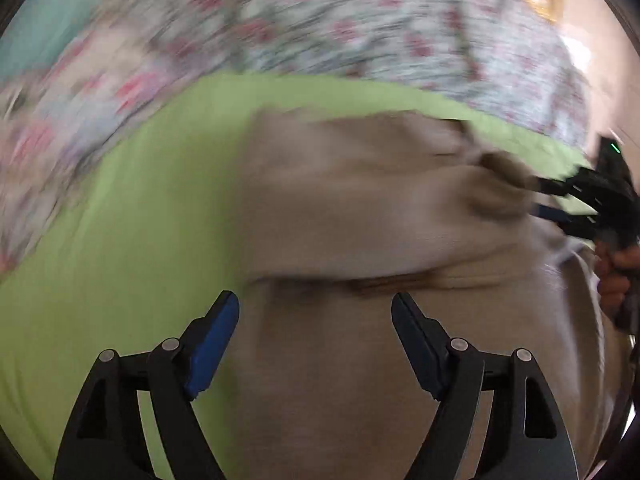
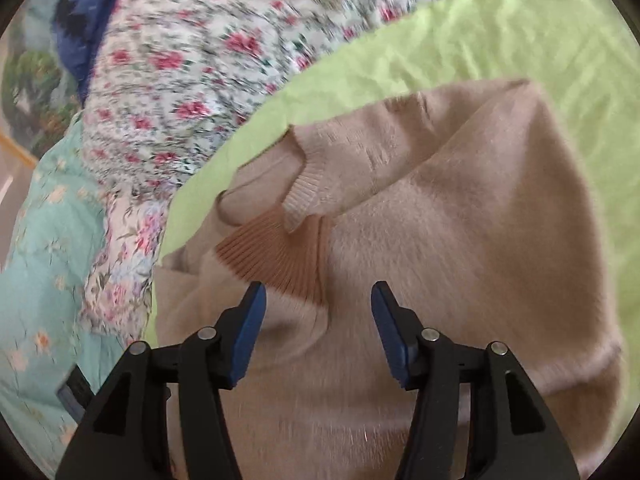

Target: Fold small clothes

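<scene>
Left wrist view, blurry w/ motion: left tongs (image 1: 315, 304) stand wide, nothing between the blue pads, hanging just over the fuzzy beige knit sweater (image 1: 360, 208) that lies on the lime-green sheet (image 1: 120, 220), w/ a floral pink-and-white quilt (image 1: 320, 20) bunched behind it. A fold edge runs across the sweater just ahead of the pads. At far right of this view the right tongs (image 1: 538, 198) sit at the sweater's edge, a hand (image 1: 612, 276) behind them; can't tell from here if they grip cloth. Right wrist view, sharper: right tongs (image 2: 318, 294) stand about half open, pads not pressing anything, hanging over the sweater body just short of the tan ribbed collar (image 2: 276, 252). One sleeve is already laid across the chest, its pale ribbed cuff (image 2: 302, 196) resting next to the collar. A teal flowered cloth (image 2: 44, 240) lies at left, off the sheet. Judgement: step in hand looks like re-gripping for the next fold. To do it well: pinch a single clean edge w/ each pair, both at matching points either side, not a bunch of layers; keep the laid sleeve flat, don't drag the cuff; lift low, carry over evenly, set down square on the sheet.
</scene>
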